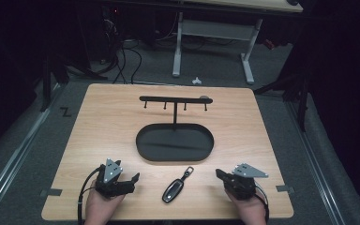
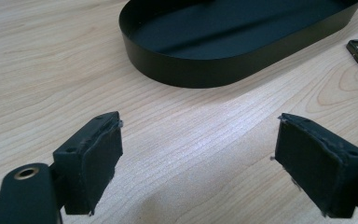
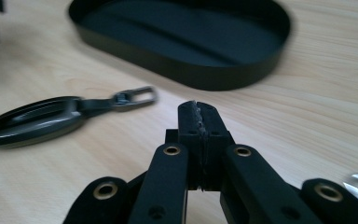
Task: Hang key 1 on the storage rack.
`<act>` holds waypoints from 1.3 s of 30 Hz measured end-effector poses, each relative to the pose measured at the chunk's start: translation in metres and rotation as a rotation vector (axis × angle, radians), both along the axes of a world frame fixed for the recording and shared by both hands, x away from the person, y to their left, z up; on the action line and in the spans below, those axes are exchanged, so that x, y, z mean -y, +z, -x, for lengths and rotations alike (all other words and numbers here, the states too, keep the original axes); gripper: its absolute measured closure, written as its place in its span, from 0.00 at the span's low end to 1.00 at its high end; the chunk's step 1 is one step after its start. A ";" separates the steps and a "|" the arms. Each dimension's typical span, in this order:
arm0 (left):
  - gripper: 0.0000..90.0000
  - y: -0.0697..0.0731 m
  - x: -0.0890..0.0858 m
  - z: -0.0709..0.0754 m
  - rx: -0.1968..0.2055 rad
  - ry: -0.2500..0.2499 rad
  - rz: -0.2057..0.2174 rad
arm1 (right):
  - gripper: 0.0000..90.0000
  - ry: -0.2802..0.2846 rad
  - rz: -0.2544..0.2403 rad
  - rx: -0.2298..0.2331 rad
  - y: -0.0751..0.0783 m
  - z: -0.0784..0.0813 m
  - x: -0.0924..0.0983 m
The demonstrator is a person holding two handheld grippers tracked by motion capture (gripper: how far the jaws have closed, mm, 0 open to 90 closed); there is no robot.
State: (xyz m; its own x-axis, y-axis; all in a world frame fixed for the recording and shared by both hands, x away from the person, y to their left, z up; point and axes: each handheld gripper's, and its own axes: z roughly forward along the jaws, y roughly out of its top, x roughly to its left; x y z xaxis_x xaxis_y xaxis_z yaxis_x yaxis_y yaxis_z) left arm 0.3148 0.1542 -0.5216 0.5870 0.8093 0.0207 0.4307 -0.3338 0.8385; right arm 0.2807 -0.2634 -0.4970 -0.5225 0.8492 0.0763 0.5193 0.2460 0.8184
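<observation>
The key fob (image 1: 174, 188) lay flat on the surface (image 1: 98, 122), between both grippers. Left fingers (image 2: 91, 158) were released, right fingers (image 3: 200, 122) clenched on nothing. Reaching clenched would likely shove the fob away.

key fob (image 3: 32, 122) blurred, tray (image 2: 242, 42) cut off at top

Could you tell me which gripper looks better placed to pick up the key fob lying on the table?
Probably the left gripper: its jaws stand open, pointing toward the key fob. The right gripper is shut, so it would have to open first.
</observation>
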 end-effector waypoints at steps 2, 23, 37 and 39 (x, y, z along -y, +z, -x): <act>0.17 0.000 0.000 0.000 0.001 -0.002 -0.001 | 1.00 0.012 0.003 -0.004 0.000 0.000 -0.006; 0.17 -0.001 -0.001 0.001 -0.001 -0.013 0.000 | 1.00 0.323 0.094 -0.019 -0.016 0.013 -0.132; 0.17 -0.002 0.004 0.000 -0.005 -0.039 -0.001 | 1.00 0.298 0.149 -0.037 -0.020 0.014 -0.117; 0.17 -0.001 0.004 0.000 -0.002 -0.040 0.000 | 1.00 0.283 0.144 -0.042 -0.021 0.014 -0.110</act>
State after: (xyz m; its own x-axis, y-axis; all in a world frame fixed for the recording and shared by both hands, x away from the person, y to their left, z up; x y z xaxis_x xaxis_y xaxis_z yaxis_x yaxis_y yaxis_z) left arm 0.3146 0.1505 -0.5225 0.6189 0.7852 0.0194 0.4184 -0.3505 0.8379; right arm 0.2664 -0.1531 -0.5178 -0.7387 0.6739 -0.0080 0.4460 0.4978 0.7438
